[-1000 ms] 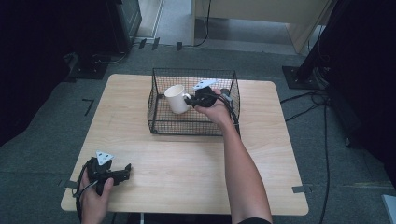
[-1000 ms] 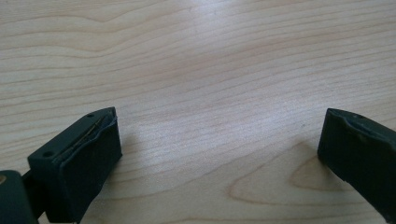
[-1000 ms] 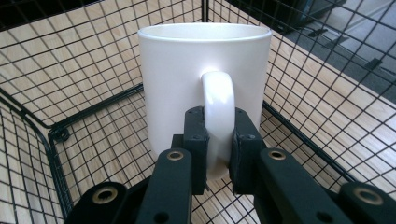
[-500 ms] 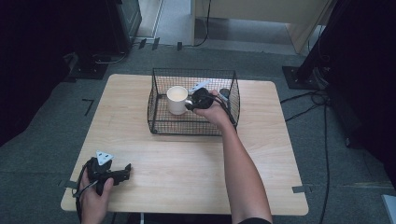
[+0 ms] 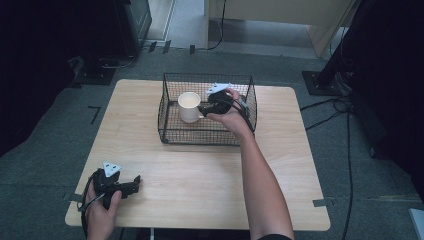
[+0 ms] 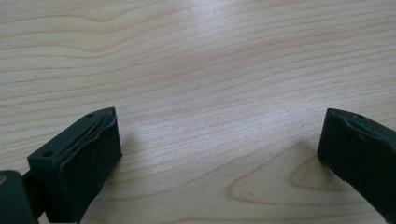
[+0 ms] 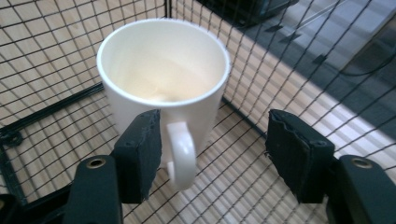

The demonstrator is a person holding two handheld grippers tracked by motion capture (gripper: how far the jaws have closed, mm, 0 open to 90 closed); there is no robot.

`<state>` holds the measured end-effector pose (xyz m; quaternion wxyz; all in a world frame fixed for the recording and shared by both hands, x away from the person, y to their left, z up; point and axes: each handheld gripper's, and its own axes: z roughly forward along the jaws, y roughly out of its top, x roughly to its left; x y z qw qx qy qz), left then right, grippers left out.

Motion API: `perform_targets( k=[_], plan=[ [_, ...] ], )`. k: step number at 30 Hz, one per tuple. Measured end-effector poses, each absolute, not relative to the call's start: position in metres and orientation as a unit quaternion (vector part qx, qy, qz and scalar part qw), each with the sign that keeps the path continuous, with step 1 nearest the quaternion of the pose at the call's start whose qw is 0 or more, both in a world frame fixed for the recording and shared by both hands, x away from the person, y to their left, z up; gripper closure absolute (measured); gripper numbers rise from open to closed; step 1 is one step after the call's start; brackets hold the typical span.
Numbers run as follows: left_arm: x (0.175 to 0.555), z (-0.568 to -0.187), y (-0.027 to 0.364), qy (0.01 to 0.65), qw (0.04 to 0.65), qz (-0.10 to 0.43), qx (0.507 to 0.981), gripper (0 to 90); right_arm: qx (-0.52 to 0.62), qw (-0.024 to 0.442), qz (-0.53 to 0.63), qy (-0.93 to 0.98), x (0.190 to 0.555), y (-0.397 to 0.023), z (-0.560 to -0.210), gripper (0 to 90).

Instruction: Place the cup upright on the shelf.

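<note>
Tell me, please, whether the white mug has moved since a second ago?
Yes. The white mug has come down from tilted at the wire basket's rim to upright on its floor; the right gripper has just been opening around its handle.

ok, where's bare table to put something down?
Free: the wide strip between the wire basket and the left tool, plus the table margins on either side of the basket. Crowded: inside the basket, with the mug and right tool.
</note>
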<state>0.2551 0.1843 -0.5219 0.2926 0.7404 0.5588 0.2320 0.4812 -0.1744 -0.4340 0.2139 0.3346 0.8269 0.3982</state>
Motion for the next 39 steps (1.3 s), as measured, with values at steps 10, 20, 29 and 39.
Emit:
perform_targets(
  k=[10, 20, 29, 39],
  plan=[
    [0.255, -0.522, 0.184, 0.559, 0.293, 0.232, 0.74, 0.0, 0.366, 0.254, 0.418, 0.792, 0.475, -0.193, -0.406, 32.6],
    [0.255, -0.522, 0.184, 0.559, 0.293, 0.232, 0.74, 0.0, 0.365, 0.219, 0.449, 0.786, 0.458, -0.199, -0.386, 20.7],
    [0.255, -0.522, 0.184, 0.559, 0.293, 0.232, 0.74, 0.0, 0.375, 0.204, 0.45, 0.784, 0.435, -0.199, -0.378, 18.2],
    [0.255, -0.522, 0.184, 0.559, 0.293, 0.232, 0.74, 0.0, 0.371, 0.207, 0.449, 0.786, 0.403, -0.211, -0.373, 17.7]
  ],
)
